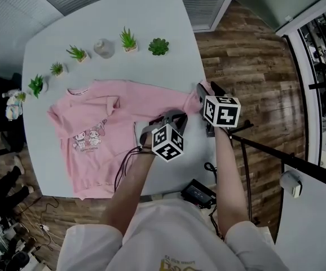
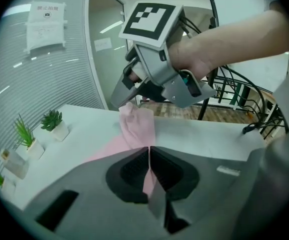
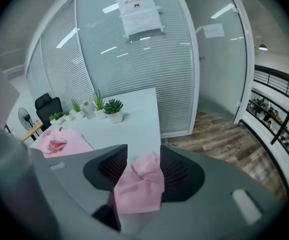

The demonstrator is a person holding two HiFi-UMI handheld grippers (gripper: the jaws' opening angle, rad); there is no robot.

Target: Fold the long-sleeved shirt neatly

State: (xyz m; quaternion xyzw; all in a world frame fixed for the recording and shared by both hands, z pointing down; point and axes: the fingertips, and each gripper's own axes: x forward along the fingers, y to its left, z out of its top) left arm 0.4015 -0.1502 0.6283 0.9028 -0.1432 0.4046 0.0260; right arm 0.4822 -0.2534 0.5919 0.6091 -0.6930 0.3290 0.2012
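At the grey table's (image 1: 168, 16) right edge, the left gripper (image 2: 148, 156) pinches the pink long-sleeved shirt's (image 1: 95, 129) sleeve (image 1: 157, 103); the right gripper (image 3: 143, 171) seemingly grips the cuff (image 3: 139, 184). Next, fold it inward.

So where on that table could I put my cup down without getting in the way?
Best: the far corner of the table, beyond the potted plants. Also the near strip right of the hem of the pink shirt. Avoid the right edge, where the left gripper and right gripper hold the sleeve.
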